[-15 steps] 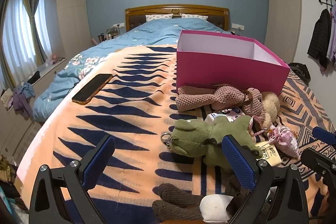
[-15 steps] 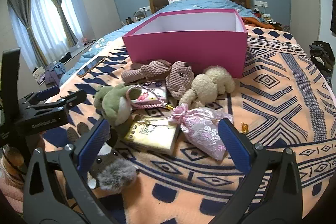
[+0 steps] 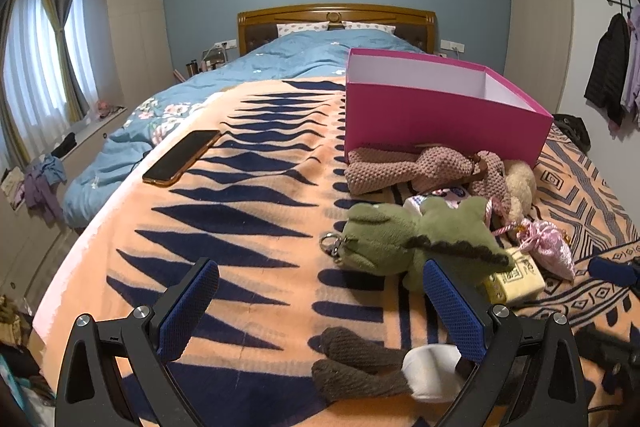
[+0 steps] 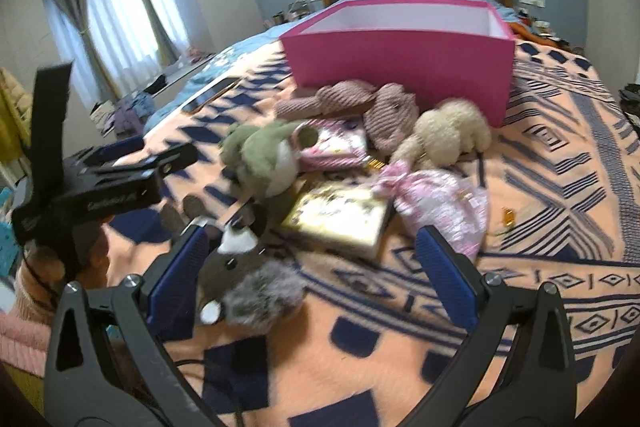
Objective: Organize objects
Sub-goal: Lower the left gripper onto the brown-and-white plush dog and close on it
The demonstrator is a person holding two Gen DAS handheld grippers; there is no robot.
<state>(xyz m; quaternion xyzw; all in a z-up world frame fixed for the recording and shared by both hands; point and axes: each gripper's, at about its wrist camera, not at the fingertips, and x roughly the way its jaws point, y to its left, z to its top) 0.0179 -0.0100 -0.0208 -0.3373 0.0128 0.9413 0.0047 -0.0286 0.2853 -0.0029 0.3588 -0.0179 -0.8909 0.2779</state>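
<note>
Right tool (image 4: pixel 316 267) spread wide above gold box (image 4: pixel 340 217).

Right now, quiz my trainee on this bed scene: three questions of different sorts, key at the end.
1. True or false: the pink box already holds toys.
2. Multiple choice: what lies alone to the left of the box on the blanket? A) phone B) gold box C) pink pouch
3. Fill in: the left gripper and right gripper both stand ____.

Key
1. False: the visible interior is bare, and the green plush, the knitted pink plush and the cream plush lie outside it.
2. A, the phone.
3. open.
</note>
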